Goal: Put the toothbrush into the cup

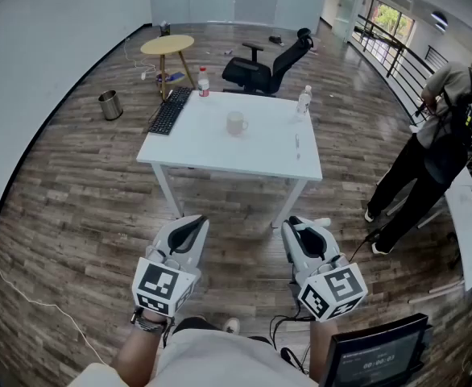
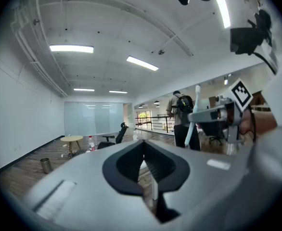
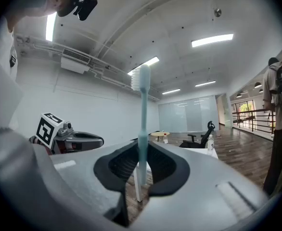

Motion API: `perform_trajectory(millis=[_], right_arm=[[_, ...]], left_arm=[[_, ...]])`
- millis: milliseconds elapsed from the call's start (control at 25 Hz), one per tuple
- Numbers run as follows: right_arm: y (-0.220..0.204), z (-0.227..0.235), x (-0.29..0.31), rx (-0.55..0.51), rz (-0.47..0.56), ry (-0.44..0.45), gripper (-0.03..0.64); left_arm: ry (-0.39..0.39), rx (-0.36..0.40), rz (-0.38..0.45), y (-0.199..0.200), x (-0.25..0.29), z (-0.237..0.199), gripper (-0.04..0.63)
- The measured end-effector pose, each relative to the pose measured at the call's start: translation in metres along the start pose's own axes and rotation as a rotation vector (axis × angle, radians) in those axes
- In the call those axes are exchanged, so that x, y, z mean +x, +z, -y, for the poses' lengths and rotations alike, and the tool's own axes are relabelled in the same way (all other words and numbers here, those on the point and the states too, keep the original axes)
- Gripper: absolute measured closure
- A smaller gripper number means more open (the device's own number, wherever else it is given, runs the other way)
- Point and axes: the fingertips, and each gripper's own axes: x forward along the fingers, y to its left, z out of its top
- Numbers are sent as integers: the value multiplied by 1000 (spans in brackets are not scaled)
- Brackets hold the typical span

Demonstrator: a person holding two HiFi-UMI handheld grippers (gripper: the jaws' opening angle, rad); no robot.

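Looking along the right tool (image 3: 141, 161), what sat between its jaws?

A pale blue toothbrush (image 3: 143, 124), clamped low on its handle. It stood upright with the white bristle head at the top, and the jaws were closed on it.

And the left tool (image 2: 144, 161)?

Its jaws were pressed together with nothing between them (only a thin slit showed lower down). From its own camera the right tool appeared off to one side, the toothbrush rising from it.

Where was the cup (image 1: 236, 123)?

It stood upright on the white table (image 1: 220, 153), near the middle of the top and well apart from both tools. Those were held side by side low in the head view, over the wooden floor (image 1: 75, 208) on the near side of the table.

What else was about?

A black keyboard (image 1: 169, 110) lay along the table's left edge, and a clear water bottle (image 1: 304, 101) stood near its far right corner. A black office chair (image 1: 268, 67) sat just beyond the table, and a person with a backpack (image 1: 433, 147) stood off to the right.
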Motion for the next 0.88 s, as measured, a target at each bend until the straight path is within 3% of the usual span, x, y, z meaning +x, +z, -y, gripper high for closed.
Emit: perform_trajectory(millis=[400, 880], right_arm=[[3, 16, -5, 4, 10, 15, 560], [-8, 44, 18, 21, -15, -14, 560]], left_arm=[[9, 5, 0, 3, 7, 13, 588], [-5, -33, -22, -13, 44, -6, 586]])
